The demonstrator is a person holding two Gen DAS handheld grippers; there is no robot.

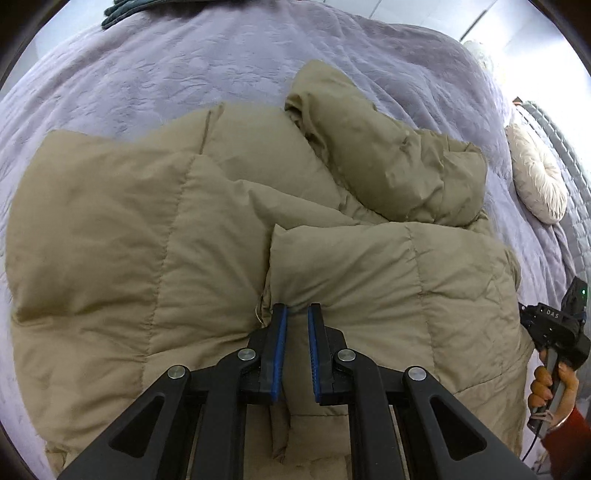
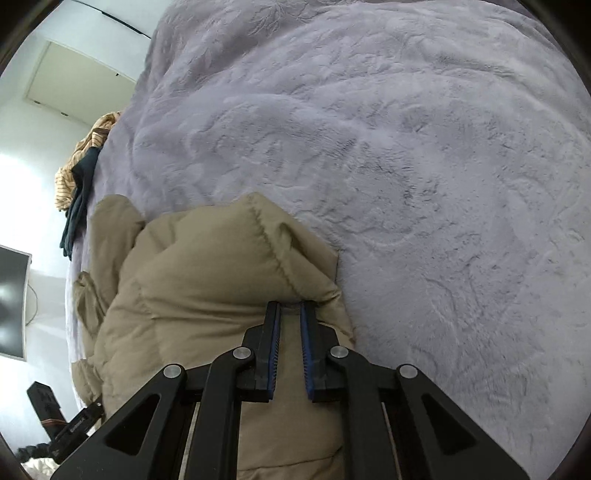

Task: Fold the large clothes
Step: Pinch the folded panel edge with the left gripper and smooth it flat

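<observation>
A tan quilted puffer jacket [image 1: 207, 236] lies crumpled on a lavender bedspread [image 1: 192, 70]. One sleeve [image 1: 388, 155] is bunched up at its far right. My left gripper [image 1: 296, 308] is shut on a folded-over panel of the jacket, with tan cloth pinched between the blue pads [image 1: 281, 350]. In the right wrist view my right gripper [image 2: 290, 306] is shut on a corner fold of the same jacket [image 2: 221, 273], next to bare bedspread [image 2: 406, 166]. A hand [image 1: 550, 387] holds the right tool's black body at the left wrist view's right edge; its fingers are hidden there.
A white fluffy round cushion [image 1: 539, 177] lies at the bed's right side by a grey quilted edge [image 1: 565, 136]. Dark green clothes [image 1: 125, 11] sit at the far end. Striped and dark garments [image 2: 79, 166] hang off the bed's left edge near a screen [image 2: 11, 302].
</observation>
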